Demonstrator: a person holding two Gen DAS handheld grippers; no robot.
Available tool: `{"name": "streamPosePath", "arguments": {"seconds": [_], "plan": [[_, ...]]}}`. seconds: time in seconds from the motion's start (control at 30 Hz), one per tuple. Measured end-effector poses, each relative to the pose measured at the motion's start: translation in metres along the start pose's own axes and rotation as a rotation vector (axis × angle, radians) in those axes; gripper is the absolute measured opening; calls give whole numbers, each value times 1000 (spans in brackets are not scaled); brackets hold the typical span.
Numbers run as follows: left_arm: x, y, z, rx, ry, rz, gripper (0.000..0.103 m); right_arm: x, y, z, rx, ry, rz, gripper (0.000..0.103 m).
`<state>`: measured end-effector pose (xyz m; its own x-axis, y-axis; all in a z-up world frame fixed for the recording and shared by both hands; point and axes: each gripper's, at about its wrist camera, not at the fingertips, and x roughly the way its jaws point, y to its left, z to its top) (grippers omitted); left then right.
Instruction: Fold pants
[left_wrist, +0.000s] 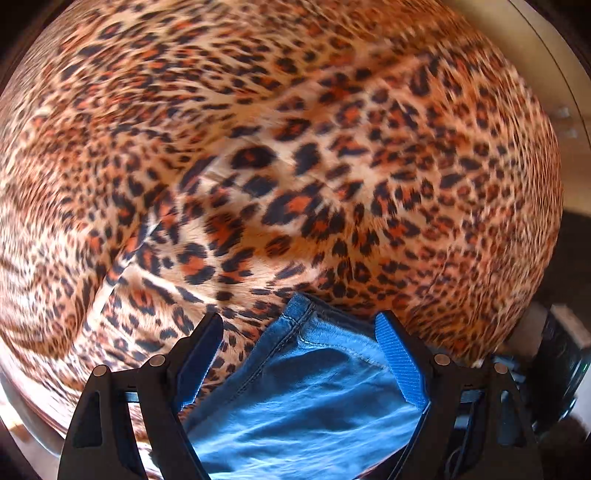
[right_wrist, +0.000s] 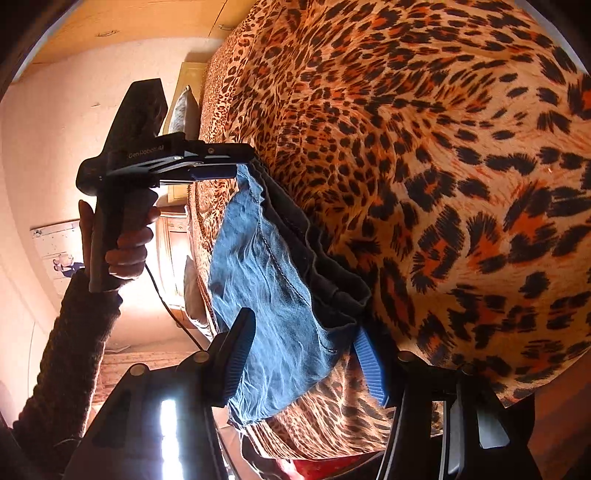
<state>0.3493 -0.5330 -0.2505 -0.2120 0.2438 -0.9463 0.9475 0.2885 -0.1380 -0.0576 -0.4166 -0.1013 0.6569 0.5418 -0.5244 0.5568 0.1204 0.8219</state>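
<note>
both jaws stand apart around denim, left gripper (left_wrist: 299, 369) and right gripper (right_wrist: 306, 354) carrying blue jeans (right_wrist: 266, 266) above leopard-print bedspread (right_wrist: 443, 147); judged mid-fold, next needs even lowering.

Left hand-held gripper (right_wrist: 236, 162) clamped shut, right hand-held gripper (right_wrist: 306, 354) parted

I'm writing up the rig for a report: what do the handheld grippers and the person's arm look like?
Both the left gripper and the right gripper are matte black plastic, their jaws lined with ribbed blue pads. The left one carries faint lettering, a pistol-style handle and a black cable. The left hand emerges from a dark brown knitted sleeve.
</note>
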Motion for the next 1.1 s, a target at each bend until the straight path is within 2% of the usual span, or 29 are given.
{"name": "streamPosePath", "arguments": {"seconds": [0.2,0.3,0.4,0.5,0.6,0.7,0.83,0.9,0.97,1.07,1.1], "plan": [[14,-5,0,103,39,-49,86,-1,5,-10,-44,-50,-25,56],[19,-7,-4,143,48,-62,87,-4,12,-21,-67,-100,-65,55],[24,-10,-13,179,47,-79,87,-14,14,-36,-50,-200,-100,55],[25,-9,-25,204,44,-109,94,-14,12,-44,-31,-246,-117,55],[36,-19,-32,268,37,-88,102,-6,18,-41,-16,-279,-113,58],[39,-25,-36,320,22,-67,102,1,21,-41,-5,-297,-112,58],[34,-27,-37,335,-56,-71,96,2,15,-47,32,-307,-65,58],[34,-30,-34,345,-52,-79,96,0,13,-48,49,-314,-50,58],[36,-35,-32,395,-33,-55,98,1,11,-46,67,-316,-32,58],[40,-45,-41,467,-51,-2,96,-1,7,-45,76,-311,-6,58],[39,-44,-43,470,-73,9,92,-3,8,-45,68,-309,-1,58]]}}
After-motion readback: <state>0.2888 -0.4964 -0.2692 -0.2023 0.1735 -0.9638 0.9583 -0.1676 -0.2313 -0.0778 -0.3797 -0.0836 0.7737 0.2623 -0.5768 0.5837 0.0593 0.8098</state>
